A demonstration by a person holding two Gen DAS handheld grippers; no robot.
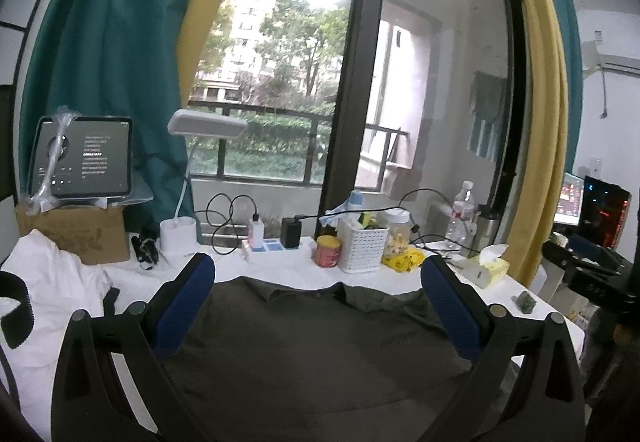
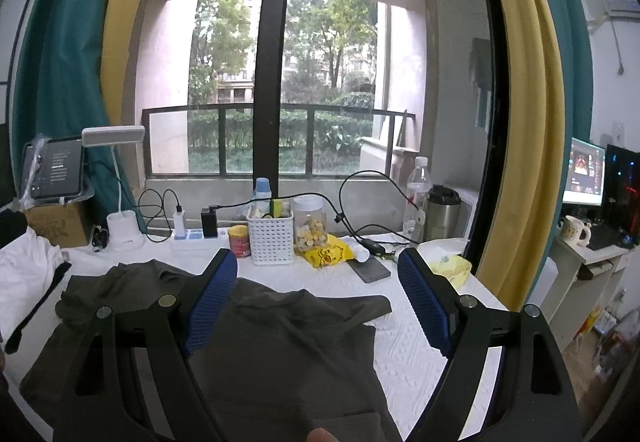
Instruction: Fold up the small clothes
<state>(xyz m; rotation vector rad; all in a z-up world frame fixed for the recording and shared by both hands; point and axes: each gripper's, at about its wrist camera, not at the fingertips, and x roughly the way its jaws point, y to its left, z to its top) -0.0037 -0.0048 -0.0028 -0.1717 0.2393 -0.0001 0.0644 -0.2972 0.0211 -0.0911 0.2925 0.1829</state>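
A dark olive shirt [image 1: 304, 346] lies spread on the white table cover, its collar toward the window. In the left wrist view my left gripper [image 1: 318, 278] hovers over the shirt, open, blue pads wide apart with nothing between them. In the right wrist view the same olive shirt [image 2: 288, 346] shows a short sleeve [image 2: 360, 308] reaching right. My right gripper [image 2: 316, 274] hangs above the shirt's right part, open and holding nothing. A fingertip [image 2: 320, 435] shows at the bottom edge.
Along the window stand a white basket [image 2: 271, 238], a snack jar [image 2: 310, 222], a red can [image 2: 239, 241], a power strip [image 2: 194, 238], a lamp [image 2: 124, 230], bottles, a steel mug [image 2: 442, 212], a phone [image 2: 369, 268] and a tissue pack [image 2: 446, 262]. White cloth [image 1: 48, 282] is piled left, beside a cardboard box with a tablet [image 1: 80, 158].
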